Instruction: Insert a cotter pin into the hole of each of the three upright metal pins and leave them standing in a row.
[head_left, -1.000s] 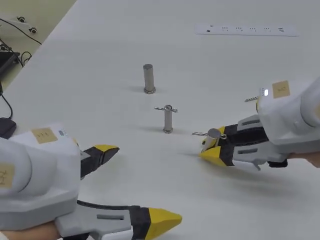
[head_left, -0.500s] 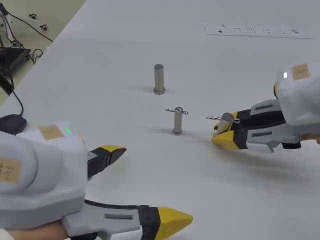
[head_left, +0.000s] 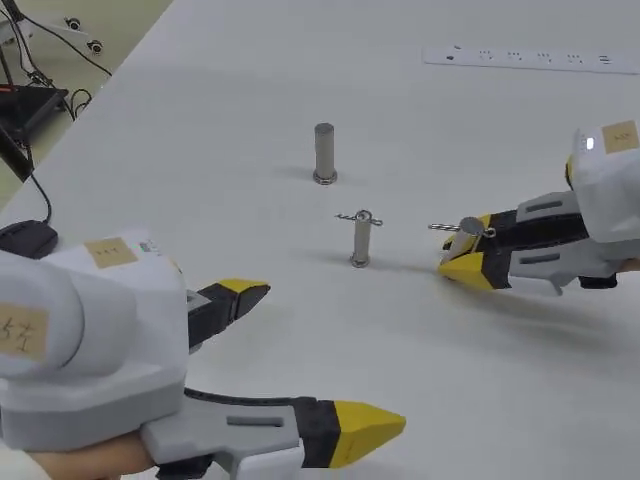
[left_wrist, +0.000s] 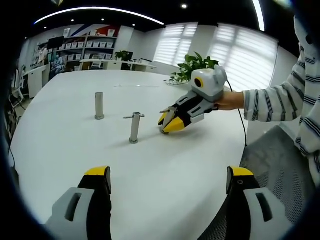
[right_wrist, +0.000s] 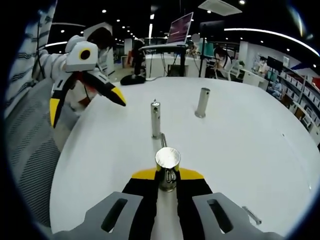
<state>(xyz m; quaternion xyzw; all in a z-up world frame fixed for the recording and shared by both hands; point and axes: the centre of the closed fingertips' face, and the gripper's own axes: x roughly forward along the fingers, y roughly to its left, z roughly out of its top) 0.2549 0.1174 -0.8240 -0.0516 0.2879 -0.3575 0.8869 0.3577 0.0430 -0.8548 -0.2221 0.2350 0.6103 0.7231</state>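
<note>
Here, metal pin (right_wrist: 167, 159) gripped between right gripper (head_left: 466, 256) jaws, near tips.

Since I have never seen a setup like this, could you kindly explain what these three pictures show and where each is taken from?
There is no robot here: a person holds a two-jaw gripper in each hand. The head view comes from a headset camera looking down at the white table. The two round pictures come from cameras riding on the grippers, looking along their jaws. The left gripper is open and holds nothing. The right gripper is shut on a metal pin with a thin cotter pin through its top. Two more pins stand upright on the table: the middle pin, with a second cotter pin through it, and the far pin, with none. A power strip lies near the table's far edge.
</note>
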